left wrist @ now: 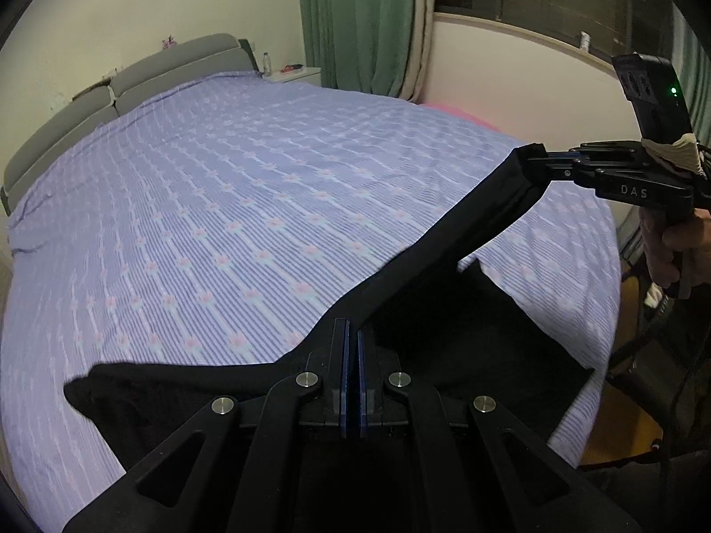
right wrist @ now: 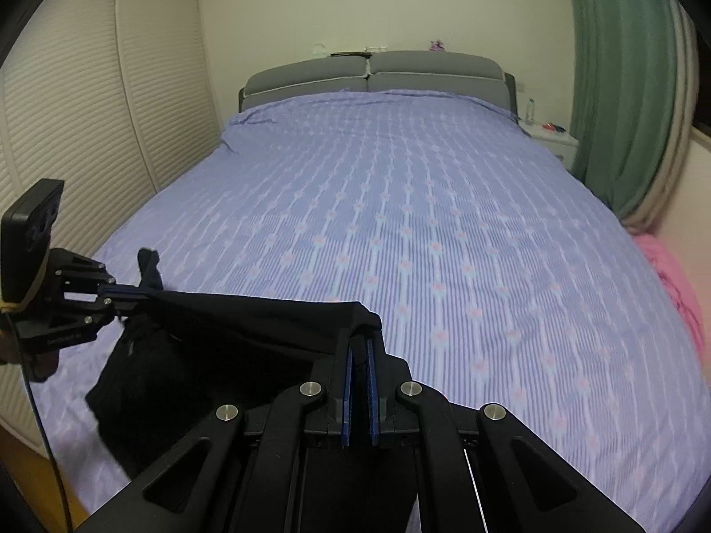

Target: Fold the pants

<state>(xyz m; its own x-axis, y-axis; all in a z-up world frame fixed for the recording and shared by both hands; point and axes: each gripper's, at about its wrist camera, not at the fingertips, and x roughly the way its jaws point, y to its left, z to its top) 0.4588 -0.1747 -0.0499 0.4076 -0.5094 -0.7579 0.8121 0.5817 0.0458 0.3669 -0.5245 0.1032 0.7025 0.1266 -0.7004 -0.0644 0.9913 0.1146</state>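
Note:
The black pants hang stretched between my two grippers above the near end of the bed. My left gripper is shut on the pants' upper edge; it also shows in the right wrist view, at the left. My right gripper is shut on the other end of that edge; it also shows in the left wrist view, at the right. The rest of the pants droops down onto the bedspread below and between the grippers.
The bed has a purple striped bedspread and a grey headboard. A white louvred wardrobe stands left of the bed. Green curtains, a white nightstand and a pink cloth are on the right.

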